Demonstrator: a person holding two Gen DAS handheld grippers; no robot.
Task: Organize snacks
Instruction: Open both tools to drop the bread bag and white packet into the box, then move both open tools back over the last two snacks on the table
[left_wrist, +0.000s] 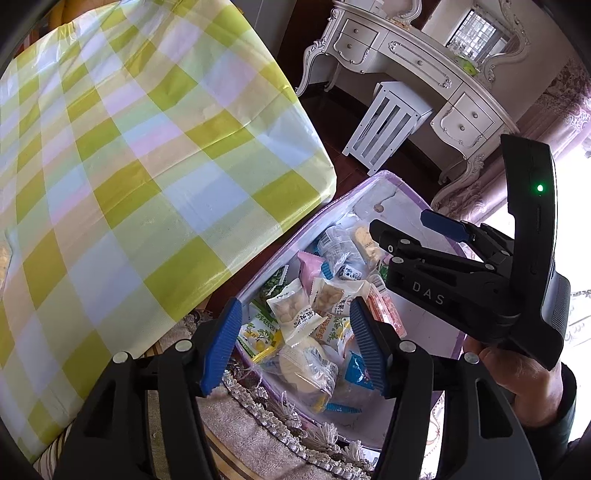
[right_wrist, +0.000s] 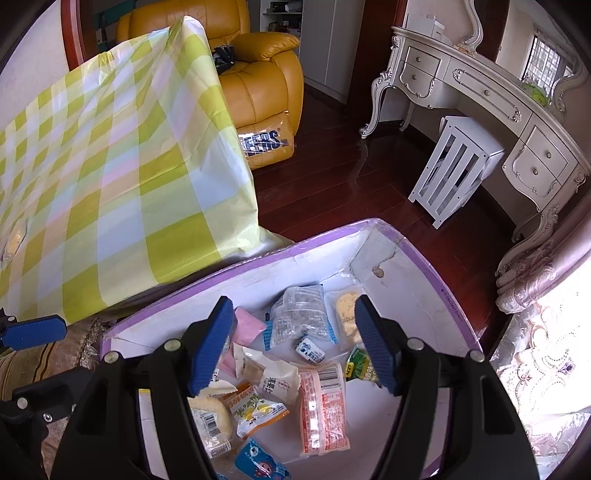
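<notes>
The left gripper (left_wrist: 295, 343) hangs over the near end of the box (right_wrist: 436, 295) with its blue pads (left_wrist: 221, 347) spread apart and nothing between them; below the gap lie snack packets, among them a clear bag of pale round pieces (left_wrist: 288, 310) and a wrapped white bun (left_wrist: 306, 365). The right gripper (right_wrist: 293, 341) is likewise parted and empty, its pads (right_wrist: 210, 343) set above the middle of the box, pressing on nothing. Under it are a pink packet (right_wrist: 247, 323), a clear bag with grey print (right_wrist: 299, 314), a small blue-and-white carton (right_wrist: 310, 350), a red-and-white pack (right_wrist: 325, 410), a yellow-flower packet (right_wrist: 258, 410) and a blue packet (right_wrist: 258, 461) at the near edge. A round cracker in clear wrap (right_wrist: 345, 308) lies toward the far corner. All the snacks sit loose in the white-lined, purple-rimmed box, none of them held. In the left view a hand (left_wrist: 517, 373) grips the right gripper's handle at the box's right side. To the left of the box is a table with a yellow-green checked cloth (left_wrist: 129, 166). Farther off on the dark wood floor stand a white slatted stool (right_wrist: 454, 170), a carved white dresser (right_wrist: 480, 88) and a yellow armchair (right_wrist: 262, 74).
</notes>
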